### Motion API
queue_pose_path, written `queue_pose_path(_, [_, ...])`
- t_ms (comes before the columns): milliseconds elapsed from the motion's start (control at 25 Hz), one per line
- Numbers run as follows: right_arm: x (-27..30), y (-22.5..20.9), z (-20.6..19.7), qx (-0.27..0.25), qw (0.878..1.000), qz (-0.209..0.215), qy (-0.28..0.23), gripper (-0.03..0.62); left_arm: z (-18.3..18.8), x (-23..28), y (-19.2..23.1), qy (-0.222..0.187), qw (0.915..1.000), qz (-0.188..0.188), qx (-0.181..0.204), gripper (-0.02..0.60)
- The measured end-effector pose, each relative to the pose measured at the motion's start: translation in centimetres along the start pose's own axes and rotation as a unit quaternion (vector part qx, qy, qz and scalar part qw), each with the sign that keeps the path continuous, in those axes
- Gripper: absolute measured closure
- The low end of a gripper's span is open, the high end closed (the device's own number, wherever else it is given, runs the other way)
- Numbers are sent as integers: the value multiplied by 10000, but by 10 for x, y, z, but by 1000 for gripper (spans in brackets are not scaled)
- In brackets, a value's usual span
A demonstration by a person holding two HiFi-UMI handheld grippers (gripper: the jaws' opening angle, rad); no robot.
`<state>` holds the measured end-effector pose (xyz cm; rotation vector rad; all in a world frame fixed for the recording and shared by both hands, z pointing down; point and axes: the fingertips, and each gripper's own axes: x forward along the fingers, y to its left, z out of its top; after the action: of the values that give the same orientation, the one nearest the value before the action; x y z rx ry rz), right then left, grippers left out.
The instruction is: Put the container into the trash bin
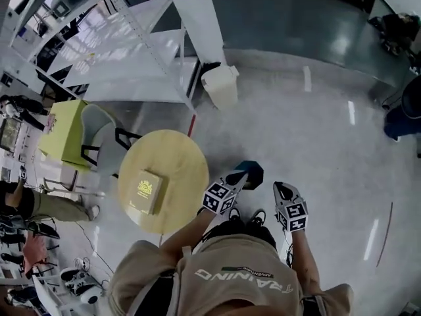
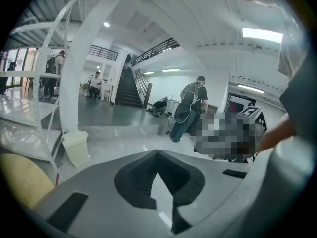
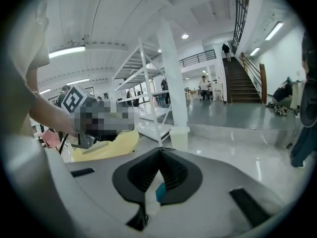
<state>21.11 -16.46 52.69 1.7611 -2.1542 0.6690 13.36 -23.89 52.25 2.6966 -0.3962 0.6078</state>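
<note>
The container point(image 1: 148, 191), a flat yellowish box with a printed lid, lies on the round yellow table point(image 1: 177, 157) at my left. The white trash bin point(image 1: 220, 84) stands on the floor beyond the table, beside a white pillar; it also shows in the left gripper view point(image 2: 77, 148) and the right gripper view point(image 3: 179, 138). My left gripper point(image 1: 235, 178) point(image 2: 157, 152) is held up in front of my body, right of the table, its jaws together and empty. My right gripper point(image 1: 283, 191) point(image 3: 160, 149) hangs beside it, its jaws meeting at the tips with nothing held.
White shelving point(image 1: 125, 51) stands behind the table, with a green cabinet and a grey chair point(image 1: 99, 133) to the left. A dark teal stool point(image 1: 251, 173) sits at my feet. People stand at the far left point(image 1: 39, 206); another with a backpack point(image 2: 190, 108) walks ahead.
</note>
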Motion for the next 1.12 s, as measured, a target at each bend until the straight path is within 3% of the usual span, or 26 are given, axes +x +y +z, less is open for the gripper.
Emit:
queue_pose_path(600, [-38, 21, 100, -293, 9961, -212, -808, 599, 101, -60, -8, -1024, 9933, 172, 505, 578])
queue_pose_path(760, [-38, 24, 109, -314, 9949, -251, -929, 599, 105, -71, 1, -1173, 9914, 382, 439, 578])
queue_pose_path(1120, [-40, 28, 111, -330, 9951, -189, -909, 599, 105, -72, 4, -1146, 9918, 357, 431, 578])
